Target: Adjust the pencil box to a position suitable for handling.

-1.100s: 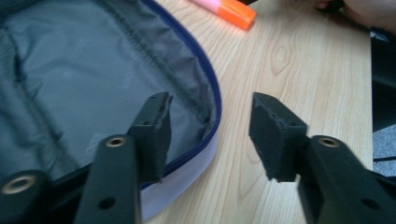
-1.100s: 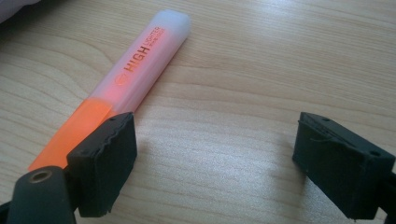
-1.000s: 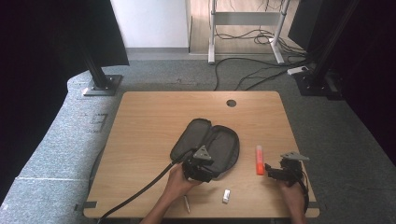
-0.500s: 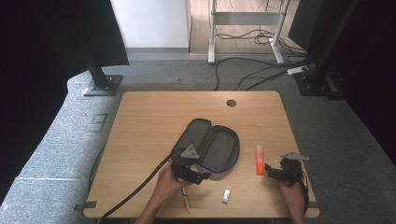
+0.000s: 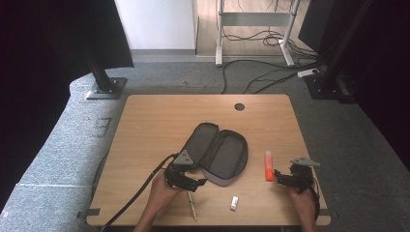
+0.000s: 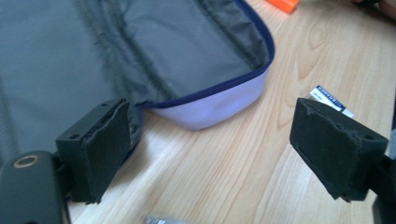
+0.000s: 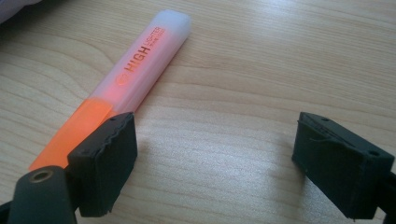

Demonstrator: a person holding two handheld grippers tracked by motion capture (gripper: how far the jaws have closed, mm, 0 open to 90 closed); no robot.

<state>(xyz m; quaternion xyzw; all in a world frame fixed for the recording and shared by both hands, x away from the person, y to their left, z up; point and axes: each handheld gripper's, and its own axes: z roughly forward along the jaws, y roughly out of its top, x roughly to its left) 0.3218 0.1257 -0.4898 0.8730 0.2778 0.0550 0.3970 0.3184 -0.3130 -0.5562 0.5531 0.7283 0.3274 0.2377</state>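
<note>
A dark pencil case (image 5: pixel 217 152) lies unzipped and spread flat in the middle of the wooden table (image 5: pixel 159 121). My left gripper (image 5: pixel 200 182) sits just off its near left edge. In the left gripper view its jaws have just been opening and now stand wide apart (image 6: pixel 210 126) over bare wood, with the case's rim (image 6: pixel 205 95) just beyond them. An orange highlighter (image 5: pixel 269 165) lies right of the case. My right gripper (image 5: pixel 276 176) rests open beside it, the highlighter (image 7: pixel 130 79) lying just outside its left jaw.
A small white eraser (image 5: pixel 234 203) and a thin pen (image 5: pixel 192 203) lie near the front edge between the hands. The eraser (image 6: pixel 329 99) shows behind the left gripper's right jaw. A cable hole (image 5: pixel 240 106) sits at the table's far side.
My left gripper has drawn back off the case toward the left and the near edge, and its jaws have spread wider. The right gripper and the highlighter have stayed put.
</note>
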